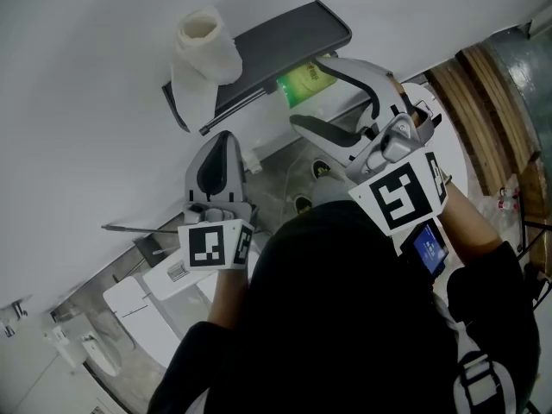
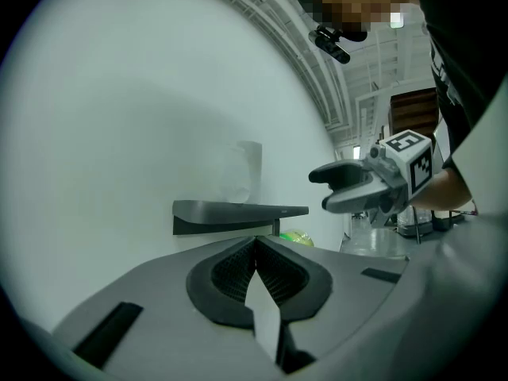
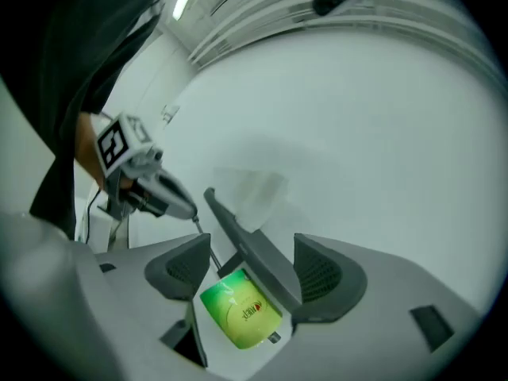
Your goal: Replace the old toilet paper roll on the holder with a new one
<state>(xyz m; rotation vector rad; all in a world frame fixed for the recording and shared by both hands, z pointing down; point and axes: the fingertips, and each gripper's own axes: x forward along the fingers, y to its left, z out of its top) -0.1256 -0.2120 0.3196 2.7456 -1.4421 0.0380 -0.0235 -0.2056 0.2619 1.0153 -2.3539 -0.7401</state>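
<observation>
White wall (image 1: 86, 76), dark holder (image 1: 276, 50) bearing an upright white roll (image 1: 203, 46), green-wrapped roll (image 3: 238, 312) beneath, between the right gripper's (image 3: 250, 252) spread jaws, left gripper (image 2: 255, 243) pressed together.

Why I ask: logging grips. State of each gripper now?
Left gripper: shut on a thin white strip.
Right gripper: open, holding nothing; green roll ahead.

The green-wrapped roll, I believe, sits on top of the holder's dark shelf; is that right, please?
Not quite: the green-wrapped roll sits under the dark shelf, not on top of it, as the right gripper view shows.
</observation>
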